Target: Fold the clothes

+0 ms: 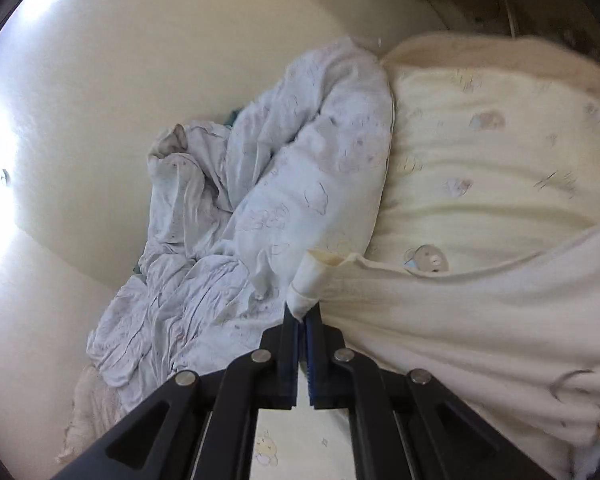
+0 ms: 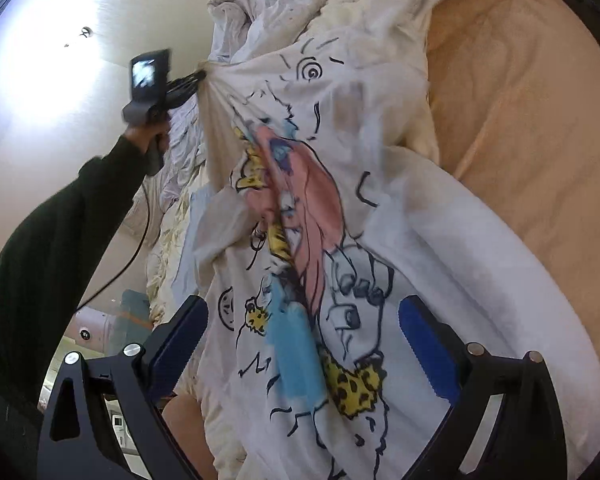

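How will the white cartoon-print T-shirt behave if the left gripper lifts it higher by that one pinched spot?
The white cartoon-print T-shirt is probably floppy: folds fan out from the left gripper. It looks light, so it will likely hang and bunch, not stay flat.

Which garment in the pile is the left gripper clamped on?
The white cartoon-print T-shirt: the left gripper has its edge bunched between shut jaws. The pale blue garment and the bear-print cream one lie untouched.

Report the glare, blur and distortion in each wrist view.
Left wrist: blown-out glare at the left edge on the pale surface; cream garment slightly motion-blurred; fisheye curves the edges. Right wrist: bright glare patch upper left; printed shirt smeared mid-frame; dark vignetted corners.
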### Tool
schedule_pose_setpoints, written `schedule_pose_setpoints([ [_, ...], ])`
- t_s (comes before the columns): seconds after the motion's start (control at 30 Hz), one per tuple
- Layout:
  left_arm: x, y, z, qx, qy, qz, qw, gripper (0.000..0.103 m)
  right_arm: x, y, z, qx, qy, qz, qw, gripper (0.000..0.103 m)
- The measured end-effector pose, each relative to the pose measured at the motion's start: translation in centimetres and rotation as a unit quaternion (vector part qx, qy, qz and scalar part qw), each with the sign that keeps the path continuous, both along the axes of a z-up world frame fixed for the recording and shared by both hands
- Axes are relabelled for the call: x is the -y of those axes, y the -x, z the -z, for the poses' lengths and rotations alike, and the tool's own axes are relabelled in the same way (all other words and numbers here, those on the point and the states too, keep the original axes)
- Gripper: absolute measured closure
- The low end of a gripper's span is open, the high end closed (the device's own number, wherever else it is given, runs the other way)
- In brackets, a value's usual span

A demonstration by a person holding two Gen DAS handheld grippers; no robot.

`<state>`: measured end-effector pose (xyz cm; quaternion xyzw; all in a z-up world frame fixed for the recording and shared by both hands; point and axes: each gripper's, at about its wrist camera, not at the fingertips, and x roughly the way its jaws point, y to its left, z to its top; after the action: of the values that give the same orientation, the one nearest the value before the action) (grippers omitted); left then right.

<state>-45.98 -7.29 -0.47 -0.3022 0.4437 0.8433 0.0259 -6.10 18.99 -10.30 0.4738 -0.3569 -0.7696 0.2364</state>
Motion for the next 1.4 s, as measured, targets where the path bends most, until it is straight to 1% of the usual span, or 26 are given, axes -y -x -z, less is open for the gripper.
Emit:
schedule_pose_setpoints([
  [0.07,-0.2,0.8,2.3,0.007,0.008,-0.026,0.9996,0.097,0.2,0.0,0.0,0.001,-0.003,-0.003,1.0,0.005],
  [0.13,0.2,1.6,4.8,0.038,-0.002,-0.068,0.997,0.096,0.6,-0.1,-0.1,0.0,-0.008,-0.006,1.0,0.005],
  [0.2,0.8,1.9,6.7,0.075,-0.023,-0.104,0.9915,0.09,0.9,-0.1,-0.1,0.001,-0.011,-0.01,1.0,0.005],
  [0.23,1.2,1.3,6.9,0.089,-0.044,-0.108,0.9892,0.085,1.1,-0.2,-0.1,0.002,-0.011,-0.012,1.0,0.005],
  [0.27,1.6,0.7,7.0,0.101,-0.066,-0.11,0.9866,0.067,1.4,-0.2,-0.3,0.001,-0.013,-0.013,1.0,0.005],
  [0.3,2.0,-0.1,6.5,0.103,-0.09,-0.107,0.9847,0.046,1.8,-0.2,-0.6,0.001,-0.015,-0.014,1.0,0.005],
  [0.37,3.4,-2.1,4.7,0.106,-0.147,-0.111,0.9771,0.032,2.0,-0.1,-0.9,-0.003,-0.019,-0.016,1.0,0.005],
  [0.43,5.2,-4.5,2.5,0.11,-0.212,-0.12,0.9635,0.031,2.3,0.0,-1.3,-0.011,-0.023,-0.018,1.0,0.005],
  [0.47,6.3,-5.8,1.6,0.119,-0.253,-0.127,0.9516,0.031,2.4,0.0,-1.5,-0.016,-0.026,-0.019,0.999,0.005],
  [0.53,8.7,-10.1,0.2,0.149,-0.327,-0.154,0.9203,0.031,2.0,0.2,-2.1,-0.031,-0.035,-0.016,0.999,0.005],
  [0.6,10.0,-14.6,-0.2,0.179,-0.358,-0.169,0.9007,0.031,1.5,-0.4,-2.9,-0.047,-0.05,-0.005,0.998,0.005],
  [0.63,10.5,-17.6,-0.1,0.193,-0.369,-0.171,0.893,0.031,1.2,-0.7,-3.2,-0.054,-0.052,0.001,0.997,0.005],
  [0.73,12.1,-26.9,0.3,0.21,-0.401,-0.174,0.8746,0.031,0.6,-1.4,-3.6,-0.07,-0.051,0.018,0.996,0.005],
  [0.8,13.2,-32.4,1.3,0.225,-0.413,-0.191,0.8619,0.031,0.6,-2.1,-3.9,-0.075,-0.053,0.027,0.995,0.005],
  [0.87,14.4,-37.3,2.6,0.244,-0.422,-0.216,0.846,0.031,0.7,-3.3,-3.9,-0.071,-0.046,0.028,0.996,0.005],
  [0.93,15.5,-41.0,4.3,0.256,-0.435,-0.249,0.8269,0.031,0.7,-4.8,-3.7,-0.067,-0.033,0.024,0.997,0.005],
  [0.97,16.0,-42.6,5.3,0.263,-0.441,-0.267,0.8157,0.031,0.7,-5.7,-3.8,-0.067,-0.025,0.018,0.997,0.005],
  [1.07,17.3,-44.5,8.3,0.266,-0.487,-0.313,0.7708,0.031,1.2,-7.6,-4.8,-0.075,-0.044,0.003,0.996,0.005],
  [1.17,19.0,-43.7,10.4,0.229,-0.537,-0.348,0.7331,0.031,1.6,-9.6,-6.2,-0.095,-0.077,-0.007,0.992,0.005],
  [1.2,19.6,-43.4,10.9,0.214,-0.555,-0.356,0.7202,0.031,1.3,-10.5,-6.3,-0.096,-0.078,-0.005,0.992,0.005],
  [1.23,20.0,-43.0,10.9,0.192,-0.579,-0.35,0.711,0.031,1.1,-11.4,-6.3,-0.096,-0.079,-0.003,0.992,0.005],
  [1.27,20.2,-42.7,10.8,0.179,-0.595,-0.337,0.7075,0.031,0.8,-12.1,-6.3,-0.093,-0.078,0.003,0.993,0.005],
  [1.3,20.1,-42.5,10.6,0.172,-0.6,-0.323,0.7116,0.056,0.3,-12.8,-6.4,-0.09,-0.079,0.014,0.993,0.005],
  [1.33,19.8,-42.2,10.2,0.168,-0.591,-0.311,0.7254,0.087,-0.2,-13.6,-6.5,-0.087,-0.08,0.024,0.993,0.005],
  [1.37,19.6,-42.1,9.7,0.163,-0.583,-0.299,0.7378,0.096,-0.7,-14.0,-6.9,-0.09,-0.083,0.036,0.992,0.005],
  [1.4,19.5,-42.3,8.7,0.156,-0.58,-0.29,0.7455,0.096,-1.2,-14.3,-7.4,-0.094,-0.087,0.048,0.991,0.005],
])
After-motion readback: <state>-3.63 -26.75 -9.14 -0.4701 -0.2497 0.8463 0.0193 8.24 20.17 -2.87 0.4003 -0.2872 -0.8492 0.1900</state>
